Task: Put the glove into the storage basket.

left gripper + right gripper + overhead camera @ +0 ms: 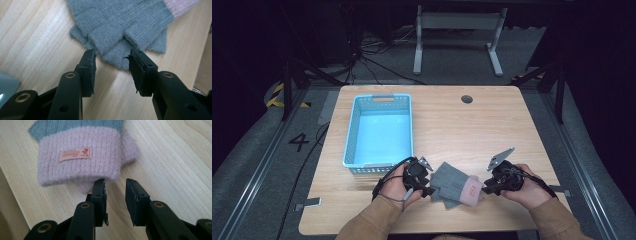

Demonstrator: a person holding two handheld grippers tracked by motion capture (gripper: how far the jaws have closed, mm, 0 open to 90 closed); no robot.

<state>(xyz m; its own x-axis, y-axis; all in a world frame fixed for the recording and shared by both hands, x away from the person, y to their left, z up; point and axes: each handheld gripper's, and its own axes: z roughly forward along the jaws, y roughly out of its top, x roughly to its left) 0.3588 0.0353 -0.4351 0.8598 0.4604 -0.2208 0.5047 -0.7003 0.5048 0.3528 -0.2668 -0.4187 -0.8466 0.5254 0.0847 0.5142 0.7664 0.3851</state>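
A pair of grey knitted gloves [452, 184] with pink cuffs [472, 192] lies stacked near the table's front edge, between my two grippers. My left gripper [428, 184] stands open at the finger ends [117, 47], its jaws just short of the grey knit with bare wood between them. My right gripper [485, 189] is open at the cuff end; the pink cuff [77, 157] with its small orange label [75, 154] lies just beyond the jaw tips, nothing held.
A light blue plastic basket [381, 131] stands empty at the table's left, just behind my left hand. The wooden table [472, 130] has a round cable hole [466, 99] at the back. The front table edge runs close beside the gloves.
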